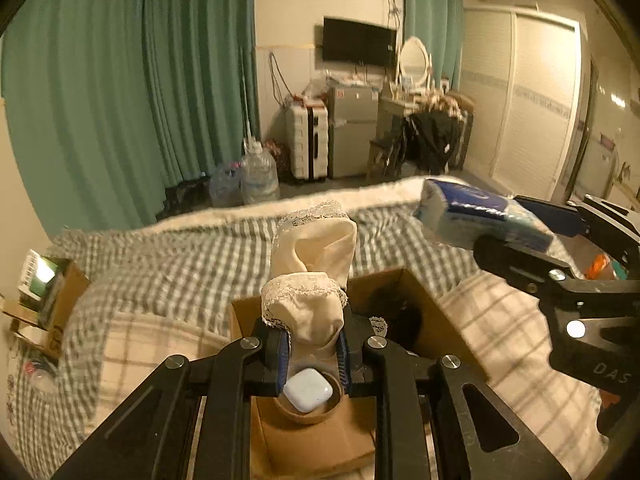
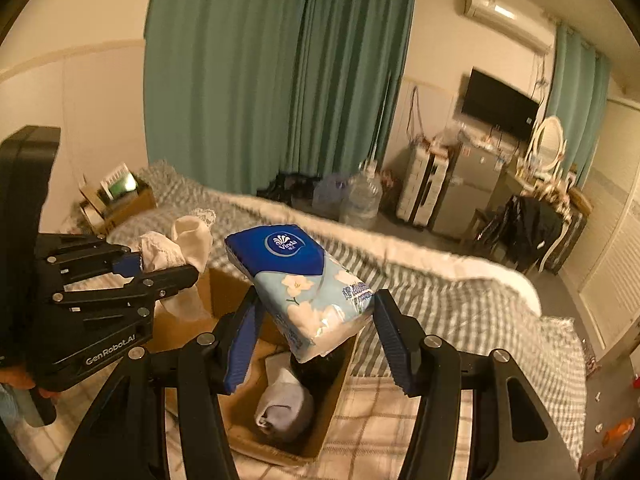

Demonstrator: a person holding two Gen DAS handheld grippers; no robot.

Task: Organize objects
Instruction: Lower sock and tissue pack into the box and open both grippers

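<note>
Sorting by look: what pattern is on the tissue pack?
White flowers on pale blue, dark blue top; the tissue pack shows best in the right wrist view.

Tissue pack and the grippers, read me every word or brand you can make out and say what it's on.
"Vinda": tissue pack, on its blue end.
"GenRobot.AI": body of the left gripper.
"DAS": body of the right gripper; the rest is cut off.
Blue print on the tissue pack's side: too blurred to read.

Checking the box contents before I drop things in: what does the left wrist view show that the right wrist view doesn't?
Left wrist only: a pale blue case in a round brown holder, just below the left gripper.

Right wrist only: a rolled grey cloth in the cardboard box, and the Vinda logo on the tissue pack.

Both: the cream lace-trimmed sock, the tissue pack, the box and the checked bedding.
</note>
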